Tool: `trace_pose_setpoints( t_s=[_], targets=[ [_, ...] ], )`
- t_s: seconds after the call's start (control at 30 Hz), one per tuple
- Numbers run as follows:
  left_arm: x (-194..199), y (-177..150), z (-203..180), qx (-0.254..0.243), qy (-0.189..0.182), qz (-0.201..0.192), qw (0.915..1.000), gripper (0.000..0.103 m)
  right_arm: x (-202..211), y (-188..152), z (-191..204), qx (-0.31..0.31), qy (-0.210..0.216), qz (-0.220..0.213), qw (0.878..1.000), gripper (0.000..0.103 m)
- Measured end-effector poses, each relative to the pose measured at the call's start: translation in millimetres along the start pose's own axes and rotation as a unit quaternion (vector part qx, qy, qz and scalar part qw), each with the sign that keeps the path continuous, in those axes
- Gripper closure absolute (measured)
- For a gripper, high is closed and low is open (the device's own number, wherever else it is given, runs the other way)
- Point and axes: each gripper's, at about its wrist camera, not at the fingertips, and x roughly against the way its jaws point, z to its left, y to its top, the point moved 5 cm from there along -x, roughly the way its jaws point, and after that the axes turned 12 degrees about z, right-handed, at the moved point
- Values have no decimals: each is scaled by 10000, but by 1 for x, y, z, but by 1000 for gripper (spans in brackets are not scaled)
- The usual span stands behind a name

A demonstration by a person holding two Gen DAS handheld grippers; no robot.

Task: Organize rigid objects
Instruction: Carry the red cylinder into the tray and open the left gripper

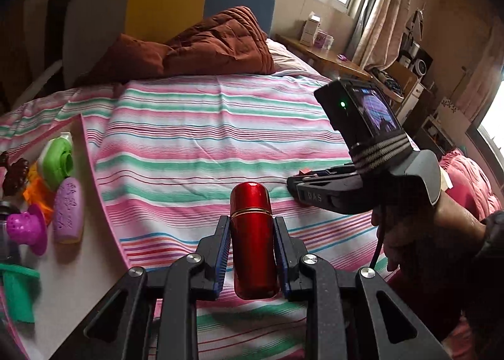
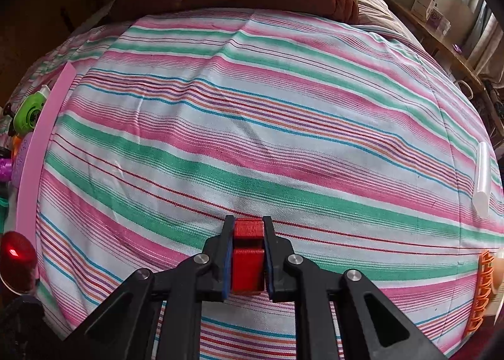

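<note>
My left gripper (image 1: 251, 222) is shut on a shiny red metal cylinder (image 1: 252, 240) with a gold band, held above the striped bedsheet (image 1: 204, 127). In the left wrist view the right gripper (image 1: 294, 182) reaches in from the right, a hand (image 1: 419, 234) around its handle. In its own view my right gripper (image 2: 249, 222) is shut on a small red plastic block (image 2: 248, 253) over the sheet. The red cylinder (image 2: 17, 257) also shows at the lower left edge of that view.
A pink-edged tray (image 1: 91, 190) at the left holds a green and white toy (image 1: 56, 161), a purple embossed piece (image 1: 68, 210), a magenta piece (image 1: 26, 229), and brown and orange items. A brown quilt (image 1: 208, 42) lies at the head. A clear tube (image 2: 482, 177) and an orange comb-like piece (image 2: 480, 290) lie at the right.
</note>
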Motion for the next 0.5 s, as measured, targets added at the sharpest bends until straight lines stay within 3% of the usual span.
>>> trace_pose_setpoints(
  t_s=[0.5],
  targets=[
    [24,-4,42,454,231,-215,9985,76,-3,3,7,197,-221,-66,9995,88]
  ],
)
